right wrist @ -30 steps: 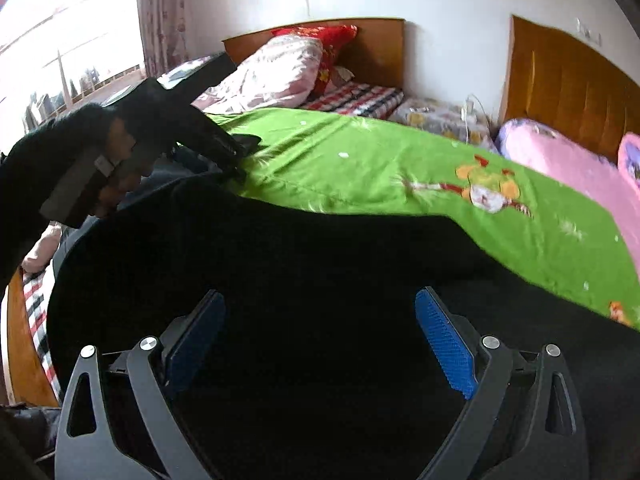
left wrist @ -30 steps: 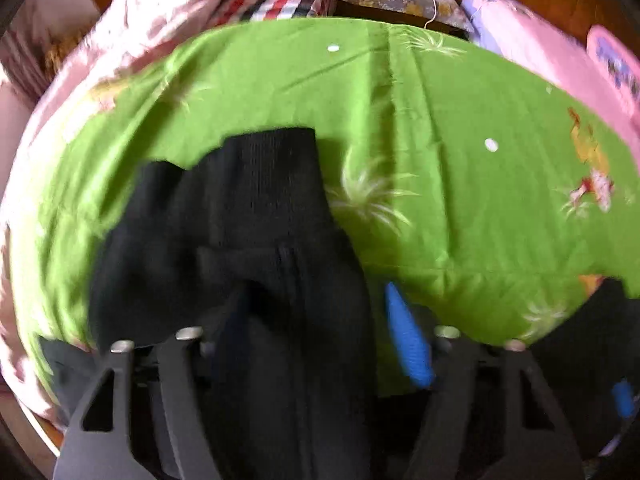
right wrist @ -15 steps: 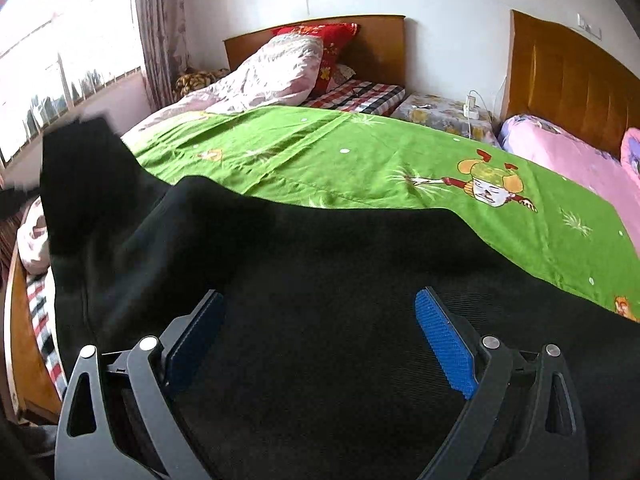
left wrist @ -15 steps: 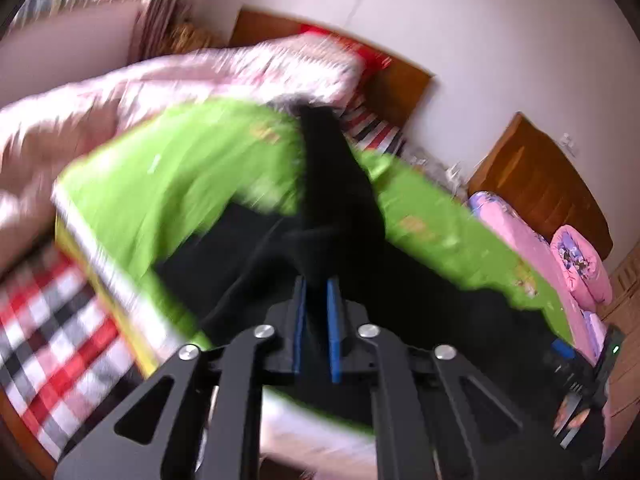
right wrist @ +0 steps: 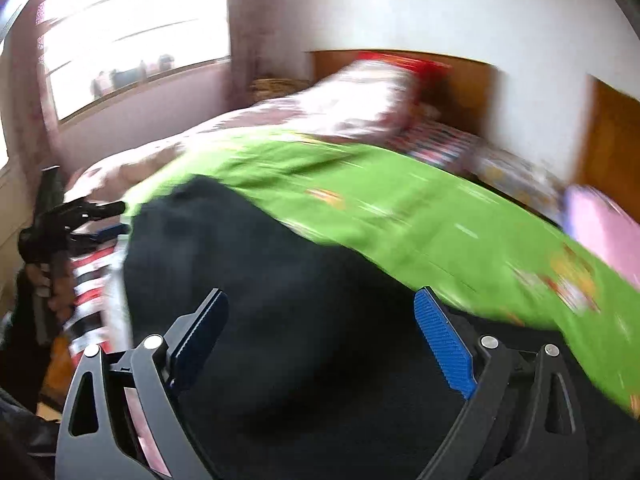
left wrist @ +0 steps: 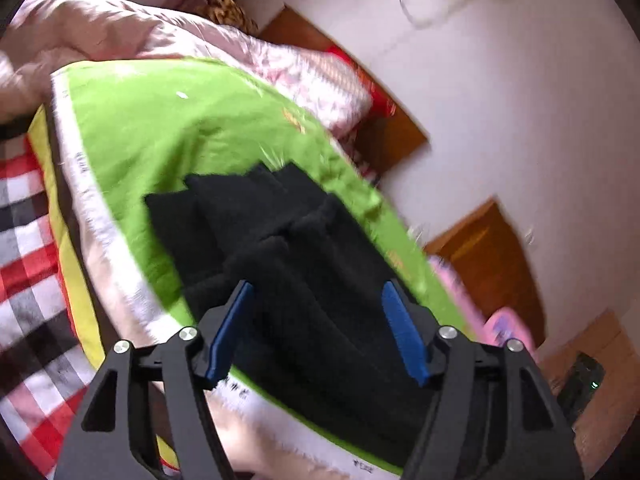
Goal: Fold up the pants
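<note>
Black pants (left wrist: 304,264) lie on the green bedsheet (left wrist: 160,128), near the bed's edge, bunched into overlapping layers. Leg ends or a folded edge show at the far end in the left wrist view; which part is waistband, cannot tell.

Left gripper (left wrist: 316,328): fingers spread wide, blue pads (left wrist: 230,332) either side of the cloth, gripping nothing. It hovers over the near end of the pants; contact not clear.

Right gripper (right wrist: 320,344): fingers also spread wide, nothing between them but the black fabric (right wrist: 304,320) lying below. The left gripper shows at the far left of the right wrist view (right wrist: 72,216), off the mattress edge.

Both views motion-blurred; fine detail unreliable.

Handling, as judgement: fabric looks thick, knit or fleece-like, matte. Soft, limp, no stiffness, likely light to moderate in weight. It will drape and slump when lifted, and layers will slide over each other. Not fragile, not slippery; ribbed pads should bite well.

Where to hold: pinch at an edge or corner, through all layers, one gripper at each side of the same end. A mid-panel grab would lift a single layer and spoil the fold. Ridges in the bunched middle need flattening first.

Other items: pink floral quilt (left wrist: 120,28), red-checked cloth (left wrist: 24,264) beside the bed, wooden headboard (right wrist: 460,84).
</note>
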A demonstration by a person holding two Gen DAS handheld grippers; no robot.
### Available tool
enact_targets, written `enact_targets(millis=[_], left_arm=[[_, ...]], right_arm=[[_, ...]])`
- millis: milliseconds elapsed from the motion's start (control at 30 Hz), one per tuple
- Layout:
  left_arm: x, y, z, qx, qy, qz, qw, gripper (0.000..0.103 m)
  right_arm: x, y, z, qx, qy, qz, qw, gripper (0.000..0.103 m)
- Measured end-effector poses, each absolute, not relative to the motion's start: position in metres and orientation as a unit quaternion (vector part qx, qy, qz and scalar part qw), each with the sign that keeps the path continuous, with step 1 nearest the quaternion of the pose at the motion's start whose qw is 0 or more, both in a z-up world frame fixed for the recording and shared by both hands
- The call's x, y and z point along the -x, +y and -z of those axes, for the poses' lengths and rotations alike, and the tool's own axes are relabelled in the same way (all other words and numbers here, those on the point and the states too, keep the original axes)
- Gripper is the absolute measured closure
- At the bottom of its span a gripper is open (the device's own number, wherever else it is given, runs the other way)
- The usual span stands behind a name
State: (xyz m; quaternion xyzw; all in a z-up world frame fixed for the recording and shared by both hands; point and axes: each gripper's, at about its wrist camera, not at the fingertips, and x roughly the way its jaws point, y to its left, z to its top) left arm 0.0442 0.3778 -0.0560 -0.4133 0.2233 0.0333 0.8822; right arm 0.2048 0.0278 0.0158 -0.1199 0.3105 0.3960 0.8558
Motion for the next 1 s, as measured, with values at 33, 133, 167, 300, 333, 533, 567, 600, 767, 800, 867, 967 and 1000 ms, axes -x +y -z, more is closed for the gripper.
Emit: enact_targets(millis=[33,133,167,300,333,533,567,600,767,800,867,967,1000], left_arm=[[-0.038,0.381,0.057,0.414,0.220,-0.035,0.883,0.034],[-0.028,0.399,0.066,0.420,0.227,-0.066,0.876,0.034],[-0.024,0.406,0.070,0.436,0.222,-0.075,0.869,0.034],[-0.027,0.424,0.084,0.462,0.235,-0.091,0.850,0.040],[-0.029,0.425,0.086,0.461,0.237,-0.089,0.851,0.042],[-0.034,0.423,0.078,0.465,0.226,-0.055,0.854,0.039],[-0.037,0.422,0.074,0.460,0.224,-0.051,0.858,0.035],[-0.043,0.420,0.070,0.454,0.226,-0.047,0.861,0.033],[-0.086,0.417,0.078,0.447,0.269,-0.056,0.851,0.039],[-0.090,0.417,0.081,0.450,0.270,-0.067,0.849,0.062],[-0.086,0.416,0.079,0.454,0.257,-0.074,0.850,0.081],[-0.068,0.402,0.053,0.414,0.228,-0.084,0.877,0.083],[-0.063,0.396,0.044,0.396,0.223,-0.088,0.886,0.083]], right_arm=[[-0.209,0.051,-0.016,0.131,0.311,-0.416,0.845,0.016],[-0.234,0.115,-0.007,0.143,0.334,-0.458,0.811,0.028],[-0.249,0.139,-0.002,0.135,0.352,-0.470,0.798,0.031],[-0.299,0.200,0.009,0.095,0.396,-0.489,0.771,0.039],[-0.309,0.212,0.012,0.083,0.406,-0.494,0.764,0.039],[-0.354,0.277,0.032,0.075,0.464,-0.544,0.695,0.039],[-0.355,0.284,0.033,0.089,0.462,-0.549,0.691,0.039],[-0.356,0.292,0.034,0.101,0.464,-0.560,0.679,0.039],[-0.346,0.316,0.050,0.148,0.478,-0.594,0.630,0.058],[-0.341,0.315,0.047,0.153,0.461,-0.605,0.630,0.065],[-0.326,0.310,0.035,0.177,0.417,-0.613,0.647,0.072],[-0.313,0.302,0.013,0.176,0.384,-0.633,0.649,0.078],[-0.308,0.298,0.002,0.170,0.374,-0.647,0.642,0.078]])
